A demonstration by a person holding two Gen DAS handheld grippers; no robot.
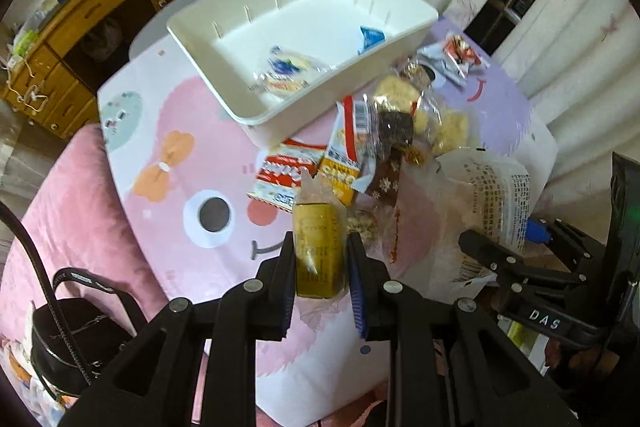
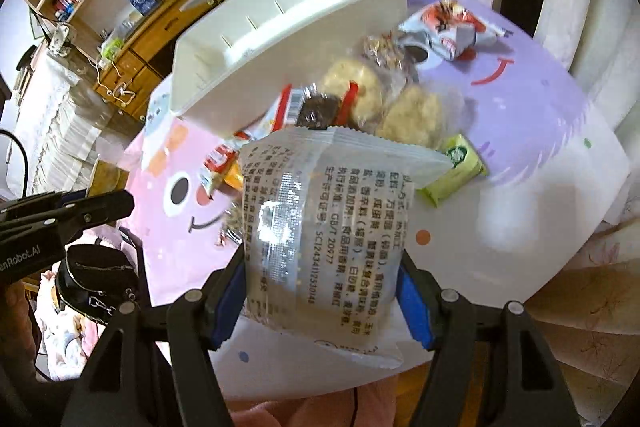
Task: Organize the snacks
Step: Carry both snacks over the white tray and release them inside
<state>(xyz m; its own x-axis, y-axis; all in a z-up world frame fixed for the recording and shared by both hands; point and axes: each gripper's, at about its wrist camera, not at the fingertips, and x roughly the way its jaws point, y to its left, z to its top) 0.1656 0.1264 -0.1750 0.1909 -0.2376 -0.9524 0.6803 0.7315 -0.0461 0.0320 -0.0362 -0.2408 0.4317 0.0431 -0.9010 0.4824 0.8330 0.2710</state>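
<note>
My left gripper (image 1: 321, 241) is shut on a small yellow snack bar (image 1: 320, 251) in clear wrap, held above the cartoon table mat (image 1: 180, 167). Beyond it, a white bin (image 1: 276, 115) holds a blue-and-white cracker pack (image 1: 286, 71) and a small blue packet (image 1: 370, 37). Loose snacks (image 1: 360, 147) are piled between the bin and the grippers. My right gripper (image 2: 322, 259) is shut on a pale printed packet (image 2: 320, 219), lifted off the table. The same packet (image 1: 496, 195) shows at the right in the left wrist view. The white bin (image 2: 280, 67) stands just behind it.
Round cookies (image 2: 352, 91), a red-and-white packet (image 2: 452, 27) and a green packet (image 2: 456, 163) lie on the purple side of the mat. A black bag (image 1: 76, 343) sits on pink bedding (image 1: 60, 207) at the left. A wooden desk (image 1: 60, 39) stands behind, curtains at the right.
</note>
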